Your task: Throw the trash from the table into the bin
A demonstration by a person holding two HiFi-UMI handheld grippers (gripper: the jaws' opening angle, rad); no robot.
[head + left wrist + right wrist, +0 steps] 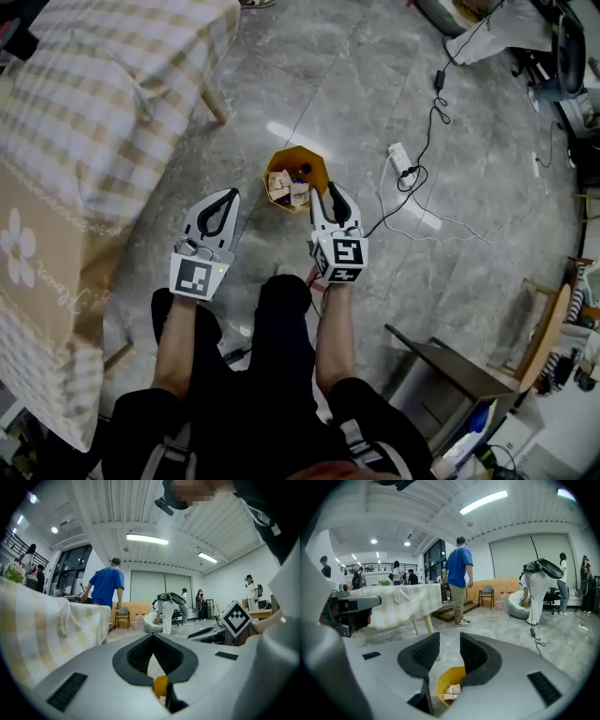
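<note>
Fingers: left gripper (pixel 152 638) clenched tip to tip, empty; right gripper (pixel 449 640) released, gap w/ nothing in it. We see the orange bin (pixel 294 152) on the floor (pixel 234 122) just ahead of both, trash (pixel 286 187) inside. Desk (pixel 112 94) edge is well left of bin, open floor btw them. Power strip (pixel 401 159) lies right of bin.

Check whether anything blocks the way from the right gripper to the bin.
Nothing visible does. The right gripper, jaws apart and empty, hangs above the orange bin, which already holds crumpled trash. The power strip lies off to the side.
</note>
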